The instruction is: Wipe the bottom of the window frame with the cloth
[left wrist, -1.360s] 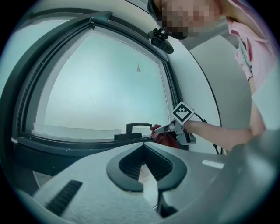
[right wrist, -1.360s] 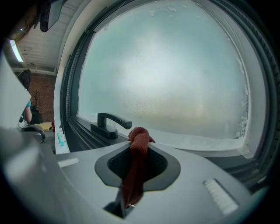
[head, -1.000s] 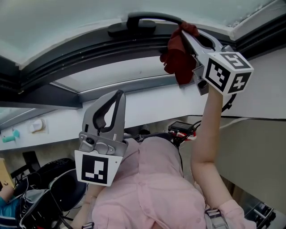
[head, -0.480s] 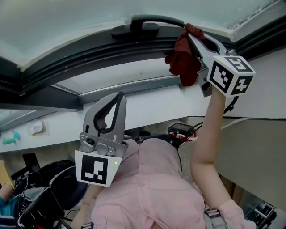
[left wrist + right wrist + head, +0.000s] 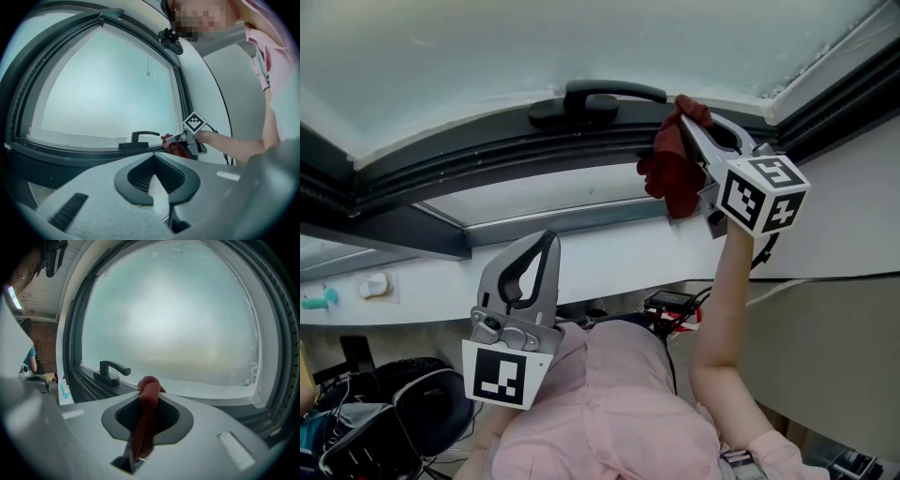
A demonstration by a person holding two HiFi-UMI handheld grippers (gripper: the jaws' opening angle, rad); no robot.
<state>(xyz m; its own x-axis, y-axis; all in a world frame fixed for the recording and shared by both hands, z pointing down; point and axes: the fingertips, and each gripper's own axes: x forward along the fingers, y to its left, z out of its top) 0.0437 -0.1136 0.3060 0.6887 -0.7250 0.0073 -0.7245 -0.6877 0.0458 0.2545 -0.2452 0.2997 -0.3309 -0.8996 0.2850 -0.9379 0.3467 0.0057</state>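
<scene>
My right gripper (image 5: 692,114) is shut on a dark red cloth (image 5: 672,173), raised to the dark bottom rail of the window frame (image 5: 487,161), just right of the black window handle (image 5: 600,98). The cloth's bunched end pokes out past the jaw tips against the rail, and the rest hangs down. In the right gripper view the cloth (image 5: 146,413) runs between the jaws of that gripper (image 5: 149,383), with the handle (image 5: 110,371) to the left. My left gripper (image 5: 547,242) hangs lower, shut and empty, away from the frame. The left gripper view shows its closed jaws with the cloth (image 5: 178,149) beyond them.
Frosted glass (image 5: 487,56) fills the window above the rail. A white sill (image 5: 581,244) runs below the frame. The frame's right upright (image 5: 839,84) stands close to the right of the cloth. Small items (image 5: 375,284) sit on the sill's left end, and chairs and cables lie below.
The right gripper and cloth have shifted a little to the right along the rail, away from the handle. The head camera has tilted, so everything sits lower in view. The left gripper stays shut.
</scene>
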